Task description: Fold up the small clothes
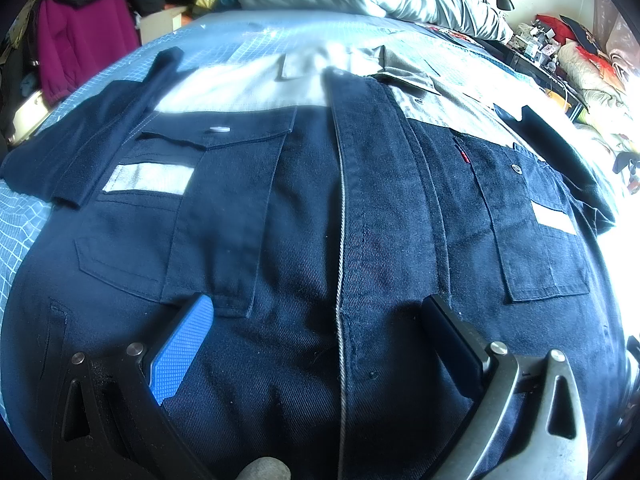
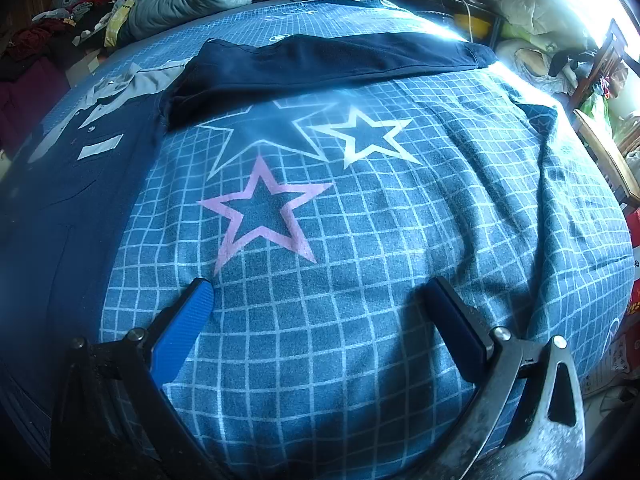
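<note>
Okay, status from my end at that frame:

Shirt: navy work shirt (image 1: 280, 220) with grey yoke lay face up and spread flat on the bed (image 2: 360, 240), placket running down the middle. Laid out like that, I judged, so the fold lines are easy to pick.
Right sleeve: sleeve (image 2: 320, 60) stretched straight out sideways across the star-print sheet (image 2: 260, 216), so ready to be folded in.
Left hand-held gripper: left hand-held gripper (image 1: 316, 312) hovered low over the shirt's lower front, jaws wide apart, nothing between the pads. It straddled the placket.
Right hand-held gripper: right hand-held gripper (image 2: 316, 296) also spread wide and empty, over bare sheet beside the shirt, not touching cloth.
Progress: no fold visible yet; I read it as the very start.
Next: probably take hem or sleeve, my guess only.
Risk: thick twill, pockets may bunch.
</note>
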`<act>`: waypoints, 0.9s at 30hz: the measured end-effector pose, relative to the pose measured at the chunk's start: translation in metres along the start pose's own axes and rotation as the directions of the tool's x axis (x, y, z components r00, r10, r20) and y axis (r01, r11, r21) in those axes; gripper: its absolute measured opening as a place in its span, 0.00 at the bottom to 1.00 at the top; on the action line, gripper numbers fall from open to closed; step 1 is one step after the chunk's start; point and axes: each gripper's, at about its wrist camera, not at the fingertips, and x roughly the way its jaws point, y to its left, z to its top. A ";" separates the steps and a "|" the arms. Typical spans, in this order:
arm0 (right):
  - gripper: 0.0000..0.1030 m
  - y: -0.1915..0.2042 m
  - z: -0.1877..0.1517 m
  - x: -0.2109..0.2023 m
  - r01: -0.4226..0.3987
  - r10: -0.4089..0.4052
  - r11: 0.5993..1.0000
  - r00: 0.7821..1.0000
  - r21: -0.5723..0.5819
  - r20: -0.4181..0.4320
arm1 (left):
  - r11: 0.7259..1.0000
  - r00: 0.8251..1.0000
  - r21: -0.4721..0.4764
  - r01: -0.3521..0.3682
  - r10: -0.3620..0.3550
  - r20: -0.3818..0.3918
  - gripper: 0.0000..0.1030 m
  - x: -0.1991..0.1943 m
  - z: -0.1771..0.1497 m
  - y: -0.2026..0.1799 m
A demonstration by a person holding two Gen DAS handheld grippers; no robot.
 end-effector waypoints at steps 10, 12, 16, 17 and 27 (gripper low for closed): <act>1.00 0.000 0.000 0.001 0.001 -0.001 1.000 1.000 -0.001 0.000 | 1.000 1.000 0.000 0.000 0.000 0.000 1.00 0.000 0.000 0.000; 1.00 0.000 0.000 0.001 0.002 -0.002 1.000 1.000 -0.001 0.000 | 1.000 1.000 0.000 0.000 0.000 0.000 1.00 0.000 0.000 0.000; 1.00 0.000 0.000 0.001 0.003 -0.003 1.000 1.000 -0.001 -0.001 | 1.000 1.000 0.000 0.000 0.000 0.000 1.00 0.000 0.000 0.000; 1.00 0.000 0.000 0.001 0.003 -0.003 1.000 1.000 -0.001 -0.001 | 1.000 1.000 0.000 0.000 0.000 0.000 1.00 0.000 0.000 0.000; 1.00 0.000 -0.001 0.001 0.006 -0.006 1.000 1.000 -0.001 -0.001 | 1.000 1.000 0.001 0.000 0.000 -0.001 1.00 0.000 0.000 0.000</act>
